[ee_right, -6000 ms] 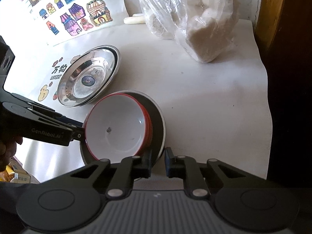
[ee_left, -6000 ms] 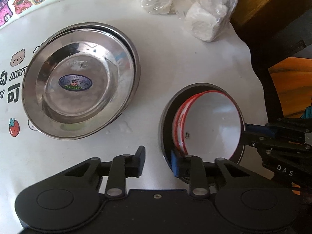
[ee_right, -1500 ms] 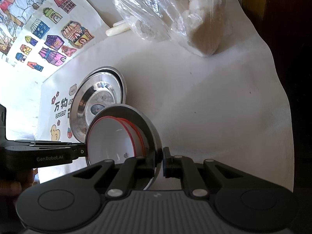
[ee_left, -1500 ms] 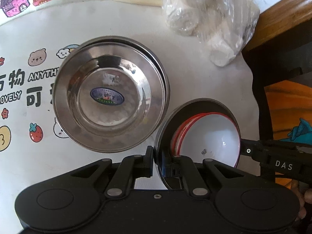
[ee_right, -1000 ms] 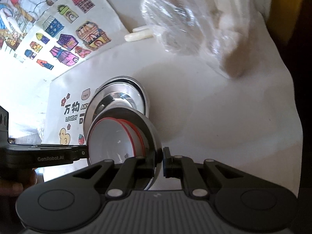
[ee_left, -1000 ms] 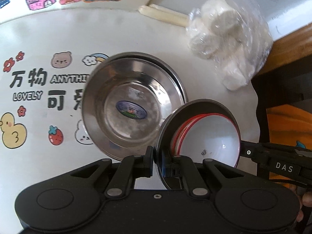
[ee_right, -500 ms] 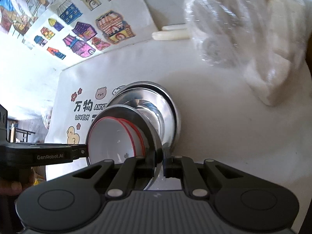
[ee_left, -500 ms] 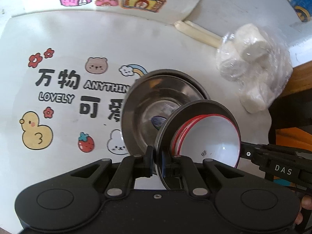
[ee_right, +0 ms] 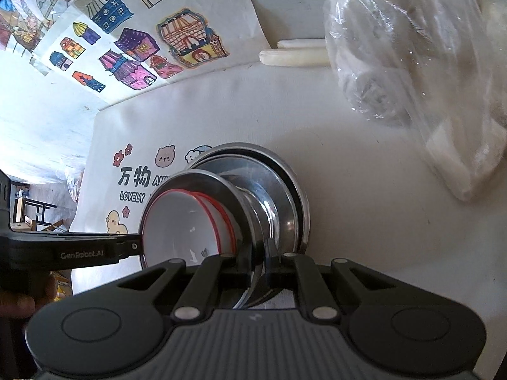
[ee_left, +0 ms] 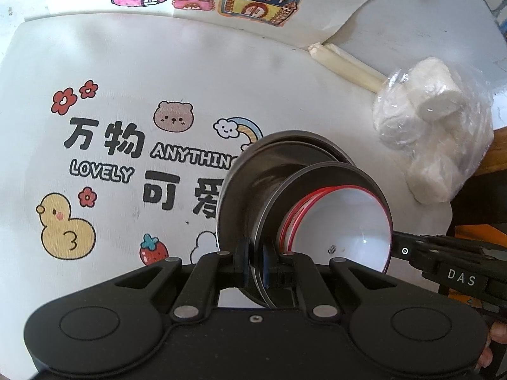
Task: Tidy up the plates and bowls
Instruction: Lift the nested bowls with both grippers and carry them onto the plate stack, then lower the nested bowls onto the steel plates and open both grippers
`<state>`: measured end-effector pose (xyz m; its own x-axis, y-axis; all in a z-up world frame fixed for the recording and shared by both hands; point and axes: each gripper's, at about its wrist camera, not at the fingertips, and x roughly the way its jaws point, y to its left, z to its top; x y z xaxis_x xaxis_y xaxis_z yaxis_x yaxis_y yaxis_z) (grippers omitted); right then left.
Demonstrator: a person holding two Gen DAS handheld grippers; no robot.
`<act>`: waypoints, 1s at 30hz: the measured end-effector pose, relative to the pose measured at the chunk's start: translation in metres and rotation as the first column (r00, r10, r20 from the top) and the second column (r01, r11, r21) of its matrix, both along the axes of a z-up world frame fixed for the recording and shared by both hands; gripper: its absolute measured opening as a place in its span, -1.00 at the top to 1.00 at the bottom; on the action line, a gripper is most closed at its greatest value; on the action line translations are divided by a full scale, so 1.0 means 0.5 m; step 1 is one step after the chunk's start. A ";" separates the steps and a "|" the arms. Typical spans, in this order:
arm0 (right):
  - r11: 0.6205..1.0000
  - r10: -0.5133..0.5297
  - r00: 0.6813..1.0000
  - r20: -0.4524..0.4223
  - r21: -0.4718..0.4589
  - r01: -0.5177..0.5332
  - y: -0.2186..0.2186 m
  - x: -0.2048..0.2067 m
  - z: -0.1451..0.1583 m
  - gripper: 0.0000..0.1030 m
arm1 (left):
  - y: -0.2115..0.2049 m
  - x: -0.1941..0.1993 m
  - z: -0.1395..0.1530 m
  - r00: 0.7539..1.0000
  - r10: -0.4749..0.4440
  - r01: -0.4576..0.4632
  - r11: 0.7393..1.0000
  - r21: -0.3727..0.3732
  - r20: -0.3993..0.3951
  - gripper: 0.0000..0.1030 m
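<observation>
Black left gripper point(ee_left: 255, 267) with silver pivot screws; right gripper point(ee_right: 259, 264) has a ribbed grey body.

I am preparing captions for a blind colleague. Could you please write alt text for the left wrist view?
The left gripper clamps the rim of a steel plate carrying red-rimmed white bowls, held above a stack of steel plates. The right gripper grips the opposite rim. Below lies a white cartoon-printed tablecloth, with a plastic bag of white rolls beyond.
</observation>
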<state>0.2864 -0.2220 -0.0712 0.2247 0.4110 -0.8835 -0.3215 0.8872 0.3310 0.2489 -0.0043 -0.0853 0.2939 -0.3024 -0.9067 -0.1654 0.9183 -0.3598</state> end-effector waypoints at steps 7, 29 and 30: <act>1.000 -0.003 1.000 -0.014 -0.006 0.003 0.010 0.019 -0.014 0.84 | -0.001 0.021 -0.011 1.000 -0.006 0.006 1.000 0.017 -0.009 0.86; 0.998 -0.061 0.998 -0.025 -0.011 0.061 -0.003 0.049 -0.042 0.84 | -0.014 0.055 -0.032 0.999 -0.033 0.033 0.999 0.042 -0.002 0.85; 0.998 -0.064 0.998 -0.025 -0.008 0.064 -0.004 0.049 -0.042 0.84 | -0.014 0.056 -0.033 0.999 -0.033 0.033 0.999 0.041 -0.001 0.85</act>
<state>0.3108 -0.2242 -0.0921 0.2276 0.3904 -0.8921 -0.2555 0.9080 0.3322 0.2768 -0.0112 -0.1017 0.2844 -0.2747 -0.9185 -0.1343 0.9372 -0.3219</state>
